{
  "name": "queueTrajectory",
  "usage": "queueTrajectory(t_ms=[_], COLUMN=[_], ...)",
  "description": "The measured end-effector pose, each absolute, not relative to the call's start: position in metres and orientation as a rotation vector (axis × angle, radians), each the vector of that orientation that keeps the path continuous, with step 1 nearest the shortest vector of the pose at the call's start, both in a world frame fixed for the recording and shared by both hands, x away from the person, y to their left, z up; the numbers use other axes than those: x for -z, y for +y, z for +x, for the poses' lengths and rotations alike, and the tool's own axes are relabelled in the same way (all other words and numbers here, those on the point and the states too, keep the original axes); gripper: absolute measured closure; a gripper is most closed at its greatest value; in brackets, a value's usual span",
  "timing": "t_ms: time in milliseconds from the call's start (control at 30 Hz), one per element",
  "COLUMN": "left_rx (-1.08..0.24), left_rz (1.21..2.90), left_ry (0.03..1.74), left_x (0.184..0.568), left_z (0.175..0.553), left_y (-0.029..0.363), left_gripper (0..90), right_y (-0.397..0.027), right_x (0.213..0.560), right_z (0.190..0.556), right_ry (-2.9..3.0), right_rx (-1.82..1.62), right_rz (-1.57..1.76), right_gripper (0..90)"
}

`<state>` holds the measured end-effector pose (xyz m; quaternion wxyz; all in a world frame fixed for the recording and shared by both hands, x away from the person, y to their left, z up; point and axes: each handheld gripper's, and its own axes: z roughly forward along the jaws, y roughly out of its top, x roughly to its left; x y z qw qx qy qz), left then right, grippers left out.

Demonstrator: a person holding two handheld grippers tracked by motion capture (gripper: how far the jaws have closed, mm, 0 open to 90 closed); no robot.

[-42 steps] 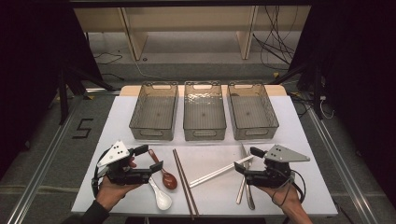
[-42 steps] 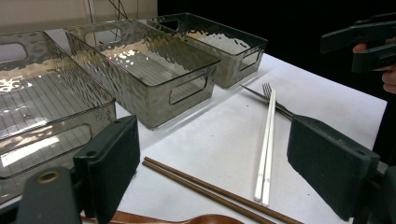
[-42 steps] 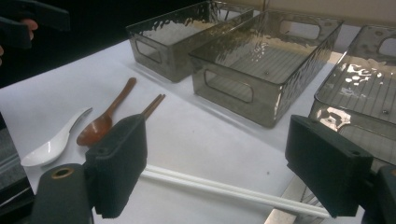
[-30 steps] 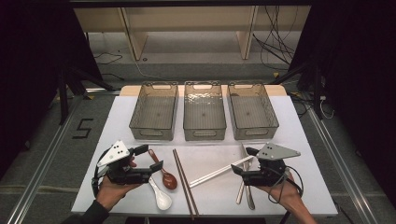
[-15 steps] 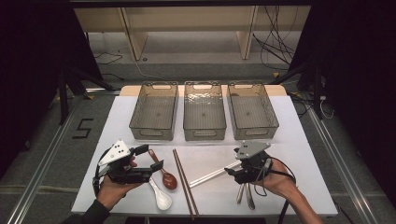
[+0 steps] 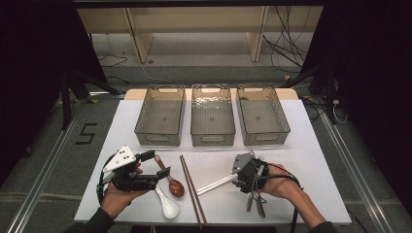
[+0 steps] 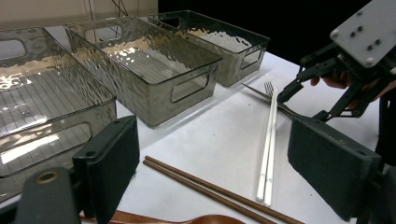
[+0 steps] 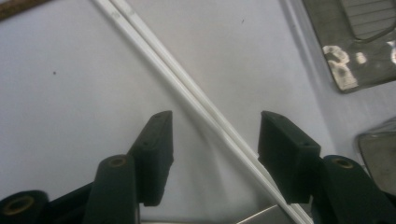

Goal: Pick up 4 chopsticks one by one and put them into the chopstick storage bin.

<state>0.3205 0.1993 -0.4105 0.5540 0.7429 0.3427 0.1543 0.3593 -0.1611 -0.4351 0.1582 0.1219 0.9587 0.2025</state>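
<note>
A pair of white chopsticks (image 6: 216, 184) lies slanted on the white table (image 6: 311, 160). My right gripper (image 6: 239, 179) points down over their right end. In the right gripper view the white chopsticks (image 8: 187, 88) run between the jaws, and my right gripper (image 8: 215, 128) is open, its pads clear of them; its jaws have just been closing. My left gripper (image 6: 157, 165) rests open at the front left, above a brown spoon (image 6: 173, 183) and a white spoon (image 6: 167, 206). In the left gripper view my left gripper (image 7: 215, 144) frames the brown chopsticks (image 7: 205, 189) and white chopsticks (image 7: 268, 140).
Three clear grey bins (image 6: 160, 115), (image 6: 212, 115), (image 6: 262, 114) stand in a row at the back. Brown chopsticks (image 6: 192, 194) lie mid-table. A fork and other metal cutlery (image 6: 256, 204) lie under my right hand. The table's front edge is close to both hands.
My right gripper has moved left and down, tipping nose-down over the white chopsticks, and its jaws have narrowed. The left gripper has stayed put.
</note>
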Motion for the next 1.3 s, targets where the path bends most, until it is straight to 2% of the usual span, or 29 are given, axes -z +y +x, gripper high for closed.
queueTrajectory(t_ms=[133,367,1000,1300], left_rx=[-0.364,-0.365,-0.366,-0.368], left_rz=[1.75,1.748,1.751,1.756], left_ry=[0.811,0.811,0.804,0.805], left_x=[0.411,0.41,0.41,0.41], left_z=[0.321,0.32,0.32,0.32], left_y=[0.2,0.199,0.2,0.2], left_gripper=[16.4,16.4,16.4,16.4], right_y=[-0.159,-0.154,-0.149,-0.147], right_x=[0.441,0.448,0.455,0.457], right_z=[0.365,0.368,0.369,0.368], right_ry=[2.776,2.791,2.819,2.841], right_rx=[-0.539,-0.482,-0.377,-0.329], right_rz=[0.301,0.264,0.149,0.08], right_gripper=[54.8,60.6,65.5,70.6])
